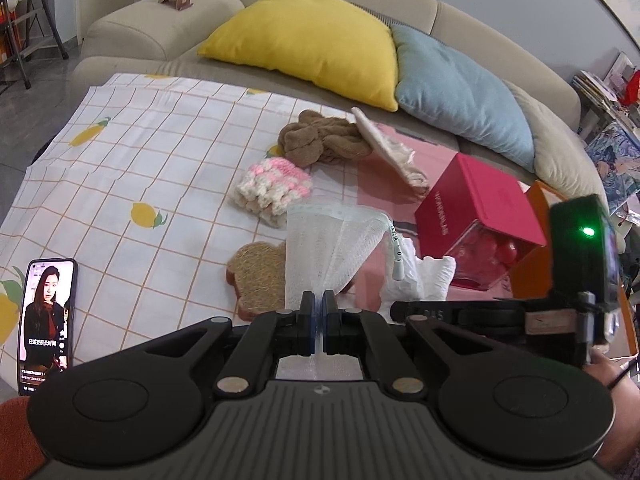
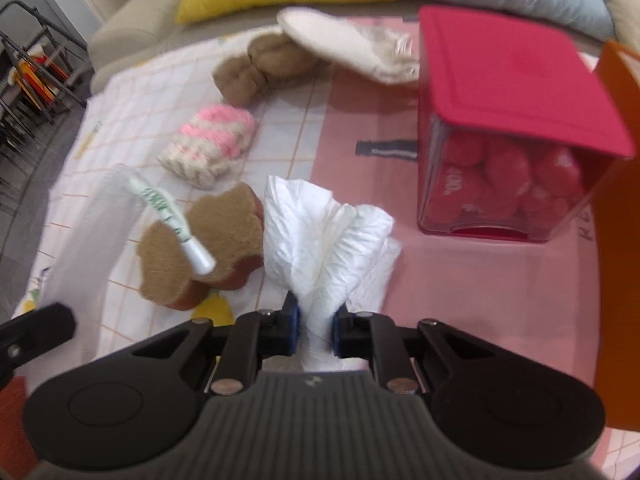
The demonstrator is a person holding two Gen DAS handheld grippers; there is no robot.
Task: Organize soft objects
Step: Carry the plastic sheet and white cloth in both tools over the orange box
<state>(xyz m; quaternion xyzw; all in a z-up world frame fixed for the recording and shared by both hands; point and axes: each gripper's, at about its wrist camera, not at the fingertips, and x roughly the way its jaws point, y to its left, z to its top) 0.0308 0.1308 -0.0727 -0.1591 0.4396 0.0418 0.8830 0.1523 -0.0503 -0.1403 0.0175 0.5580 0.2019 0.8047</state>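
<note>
Nearest to us, our left hand-held gripper (image 1: 319, 306) has its jaws pressed together on the edge of a white mesh drawstring pouch (image 1: 328, 248), lifting it off the bench (image 1: 120, 160), which is covered by a lemon-print checked cloth. Our right hand-held gripper (image 2: 314, 320) is clamped on a crumpled white paper-like wad (image 2: 320, 236), which bunches up between the blue pads and rises above the pink mat (image 2: 460, 280). We judge the sorting to be at an early stage: two soft things are in hand, perhaps so the wad can go into the pouch, though we cannot tell the plan for certain. Left lying on the cloth are a brown bear-shaped scrubbing sponge (image 2: 200, 240), a pink-and-cream crocheted piece (image 1: 274, 190), a knotted brown plush towel (image 1: 320, 140) and a cream fringed woven mat (image 1: 394, 152) leaning on it. Beside these stands a clear box with a red lid (image 2: 512, 92) holding red round items, with an orange panel (image 2: 618, 200) touching it; both crowd the right side. A lit smartphone (image 1: 46, 320) lies at the near left, and yellow (image 1: 308, 40) and blue cushions (image 1: 460, 92) rest on the beige sofa (image 1: 160, 20) behind.
</note>
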